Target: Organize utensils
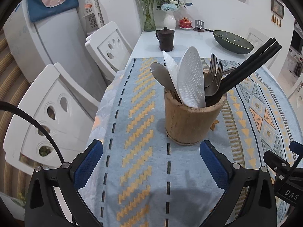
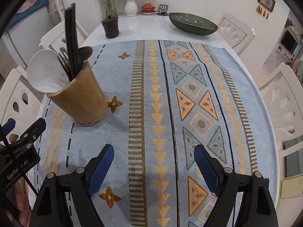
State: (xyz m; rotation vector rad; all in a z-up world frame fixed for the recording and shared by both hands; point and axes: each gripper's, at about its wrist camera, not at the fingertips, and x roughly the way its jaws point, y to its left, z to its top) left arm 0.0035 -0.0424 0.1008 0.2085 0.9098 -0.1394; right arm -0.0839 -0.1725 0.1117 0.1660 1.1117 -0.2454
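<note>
Utensils [image 1: 195, 79] stand bunched in a wooden holder [image 1: 191, 121], all of them out of my grasp: my left gripper [image 1: 151, 165] is spread wide with nothing between its 2 blue, cross-hatched rubber pads [image 1: 88, 165], and the holder sits just beyond them, nearer the right pad. My right gripper [image 2: 154, 167] is equally released and empty, its 2 textured blue pads [image 2: 205, 169] hanging over bare woven cloth, the holder well off to the upper left in its view.

The holder is a rough, cylindrical tube of pale wood with a cracked rim. Inside lean a white dimpled plastic rice paddle [image 1: 191, 80], a white serrated blade [image 1: 171, 64], a dull metal spoon [image 1: 161, 74], steel forks [image 1: 215, 71] and long matte black chopsticks [image 1: 251, 64].

Under it all lies a light blue woven runner [image 1: 144, 170] with yellow zigzags, triangles and dashed black lines, covering a glossy white table [image 2: 151, 29]. Farther back rest a dark ribbed lidded mug [image 1: 165, 39], a shallow green bowl [image 2: 192, 23] and white chairs [image 1: 47, 113] with teardrop cut-outs.
</note>
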